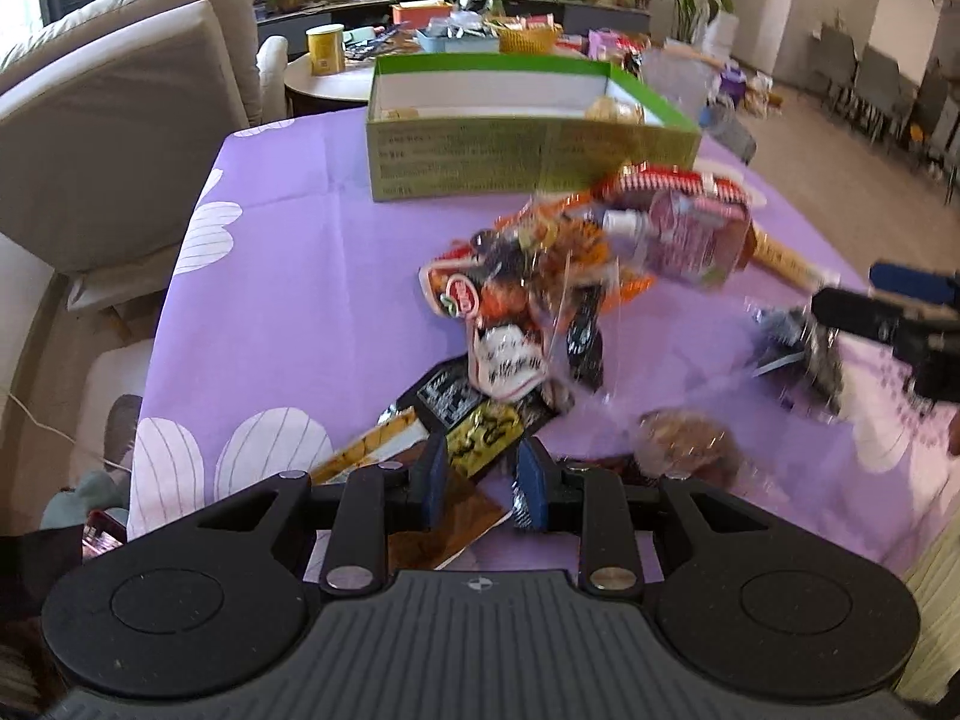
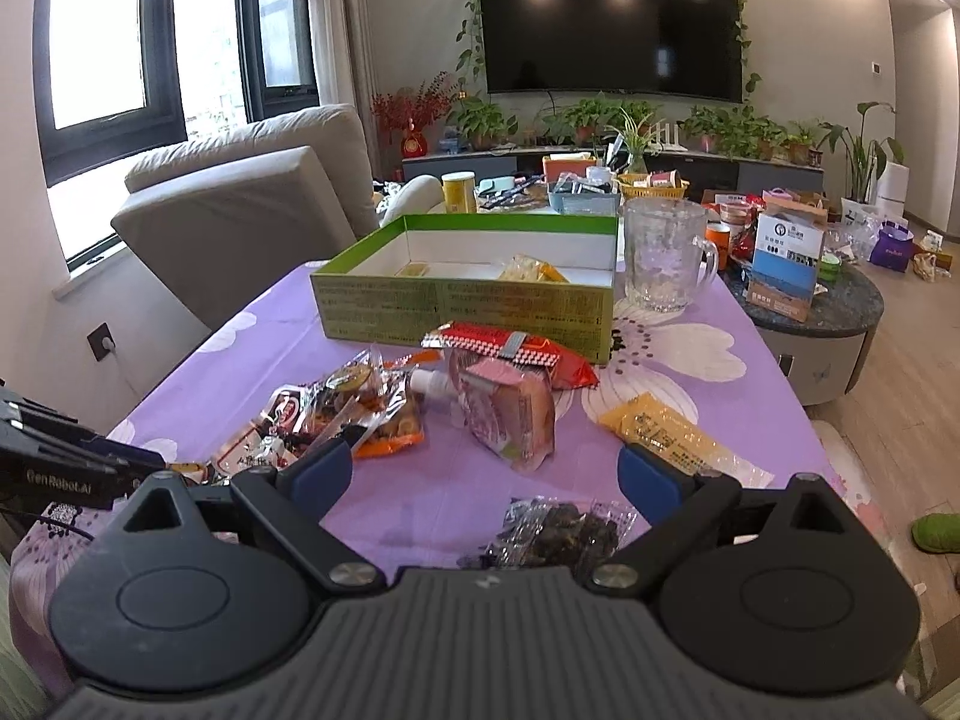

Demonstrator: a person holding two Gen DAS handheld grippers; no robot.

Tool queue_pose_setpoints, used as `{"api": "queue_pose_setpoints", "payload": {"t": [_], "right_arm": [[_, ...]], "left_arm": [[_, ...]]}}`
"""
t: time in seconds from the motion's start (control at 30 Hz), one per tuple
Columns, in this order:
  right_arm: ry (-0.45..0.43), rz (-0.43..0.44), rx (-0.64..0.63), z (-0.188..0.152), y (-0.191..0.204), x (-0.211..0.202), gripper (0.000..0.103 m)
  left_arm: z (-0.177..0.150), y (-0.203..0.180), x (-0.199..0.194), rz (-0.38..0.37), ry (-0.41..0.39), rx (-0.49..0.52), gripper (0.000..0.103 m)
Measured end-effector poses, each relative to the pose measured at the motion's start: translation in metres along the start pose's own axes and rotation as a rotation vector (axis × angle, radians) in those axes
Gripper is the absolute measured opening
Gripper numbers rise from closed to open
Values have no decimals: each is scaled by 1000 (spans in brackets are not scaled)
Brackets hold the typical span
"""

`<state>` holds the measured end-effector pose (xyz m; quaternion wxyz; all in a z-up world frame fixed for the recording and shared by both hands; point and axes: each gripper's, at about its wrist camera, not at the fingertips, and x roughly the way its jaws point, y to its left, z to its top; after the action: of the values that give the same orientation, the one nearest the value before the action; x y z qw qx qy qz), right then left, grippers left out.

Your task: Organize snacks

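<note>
A green box [image 1: 528,156] [image 2: 462,306] stands open at the far side of the purple tablecloth, with a few snack packets inside. A pile of snack packets [image 1: 528,294] [image 2: 360,408] lies in the middle, with a pink spouted pouch [image 1: 684,234] [image 2: 504,414] and a red packet [image 2: 510,351]. My left gripper [image 1: 483,474] is partly closed around a black and yellow packet [image 1: 480,438] lying on the table; contact is unclear. My right gripper [image 2: 486,471] is open and empty above a dark dried-fruit packet [image 2: 558,531]. A yellow packet [image 2: 672,432] lies to its right.
A glass mug [image 2: 666,255] stands right of the box. A brown wrapped snack [image 1: 690,441] lies near my left gripper. A beige sofa [image 1: 120,120] is at the left. A round side table [image 2: 804,306] with boxes stands at the right. The right gripper shows in the left wrist view [image 1: 900,318].
</note>
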<state>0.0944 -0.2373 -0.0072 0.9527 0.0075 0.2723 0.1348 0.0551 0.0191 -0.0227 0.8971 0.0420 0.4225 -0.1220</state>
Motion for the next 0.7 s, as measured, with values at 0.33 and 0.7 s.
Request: {"api": "queue_pose_setpoints", "payload": {"t": [0.33, 0.7], "right_arm": [[44, 3, -20, -7, 12, 9, 80], [80, -19, -7, -9, 12, 19, 80]], "left_arm": [[8, -5, 11, 13, -21, 45, 25], [37, 8, 29, -48, -29, -147, 28]]}}
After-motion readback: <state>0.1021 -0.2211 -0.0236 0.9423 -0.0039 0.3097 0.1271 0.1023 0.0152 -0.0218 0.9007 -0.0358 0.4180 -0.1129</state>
